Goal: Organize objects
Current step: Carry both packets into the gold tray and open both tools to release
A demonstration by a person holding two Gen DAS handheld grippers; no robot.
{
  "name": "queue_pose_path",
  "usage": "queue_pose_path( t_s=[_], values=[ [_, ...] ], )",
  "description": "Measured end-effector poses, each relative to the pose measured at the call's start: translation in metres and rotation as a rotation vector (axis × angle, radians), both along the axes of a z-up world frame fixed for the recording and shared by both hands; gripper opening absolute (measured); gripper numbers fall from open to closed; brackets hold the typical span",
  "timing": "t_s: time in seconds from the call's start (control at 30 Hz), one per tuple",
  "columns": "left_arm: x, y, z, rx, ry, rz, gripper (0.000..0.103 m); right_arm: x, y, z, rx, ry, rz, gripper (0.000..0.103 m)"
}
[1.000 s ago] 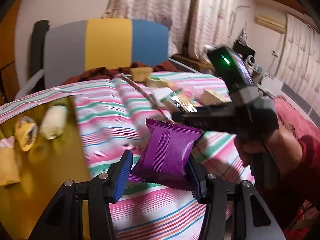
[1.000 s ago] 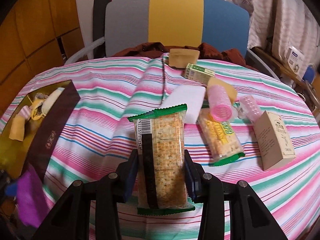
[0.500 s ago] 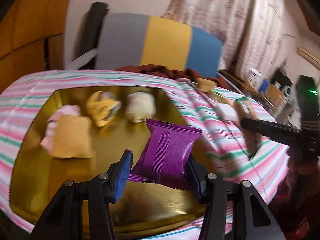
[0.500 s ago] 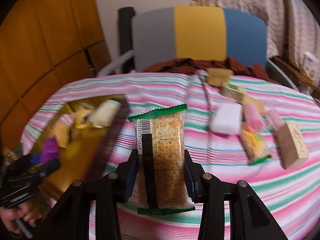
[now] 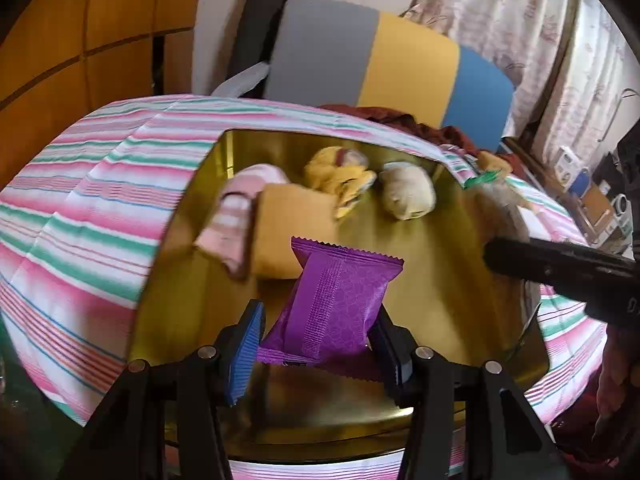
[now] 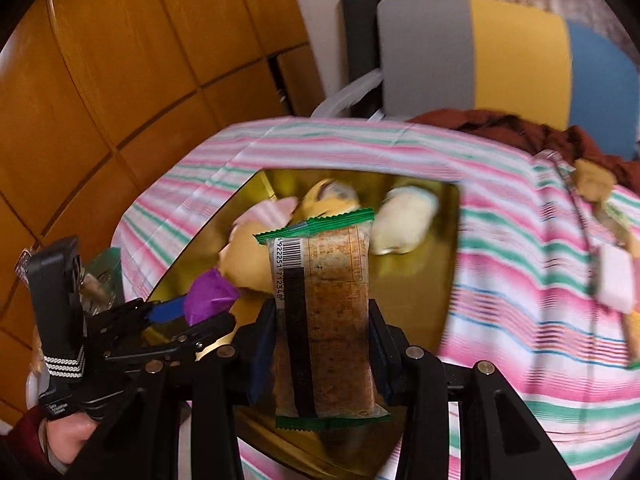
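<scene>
Clearly you have the striped tablecloth (image 5: 92,200) as the sorting ground and the gold tray (image 5: 460,280) as the collecting spot, since wrapped snacks (image 5: 406,196) already sit at its far end. You hold both grippers above the tray's bare near part, presumably to drop their loads there. Your left gripper (image 5: 320,344) is clamped on the purple packet (image 5: 332,304); your right gripper (image 6: 322,352) is closed on the green-edged cracker pack (image 6: 324,320), held lengthwise so it clears the rim.
</scene>
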State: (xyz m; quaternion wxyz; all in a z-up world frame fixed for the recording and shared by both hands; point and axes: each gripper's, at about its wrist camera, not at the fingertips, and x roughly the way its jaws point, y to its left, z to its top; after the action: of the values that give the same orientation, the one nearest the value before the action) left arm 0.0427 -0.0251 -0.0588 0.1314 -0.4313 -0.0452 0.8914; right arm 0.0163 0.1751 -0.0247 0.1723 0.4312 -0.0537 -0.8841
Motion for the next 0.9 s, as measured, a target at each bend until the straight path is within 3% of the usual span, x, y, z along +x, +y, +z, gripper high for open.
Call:
queue_pose_path(
  t_s=[0.3, 0.43, 0.57, 0.67, 0.9],
  values=[
    [-0.009, -0.011, -0.01, -0.105, -0.047, 0.042, 0.053, -0.047, -0.022, -0.035, -0.083, -0.125, -0.063, 0.045],
    [-0.014, -0.012, -0.012, -0.154, -0.05, 0.074, 0.056, -0.046, -0.02, -0.026, -0.101, -0.091, -0.08, 0.058],
    [-0.012, -0.011, -0.009, -0.153, -0.03, 0.085, 0.066, -0.033, -0.017, -0.016, -0.084, -0.05, -0.077, 0.06],
    [-0.011, -0.01, -0.005, -0.177, -0.003, 0.101, 0.066, -0.027, -0.011, -0.013, -0.095, -0.042, -0.084, 0.063],
    [-0.007, -0.015, 0.005, -0.123, 0.034, 0.132, 0.066, -0.015, 0.002, -0.007, -0.086, -0.03, -0.101, 0.064]
  ],
)
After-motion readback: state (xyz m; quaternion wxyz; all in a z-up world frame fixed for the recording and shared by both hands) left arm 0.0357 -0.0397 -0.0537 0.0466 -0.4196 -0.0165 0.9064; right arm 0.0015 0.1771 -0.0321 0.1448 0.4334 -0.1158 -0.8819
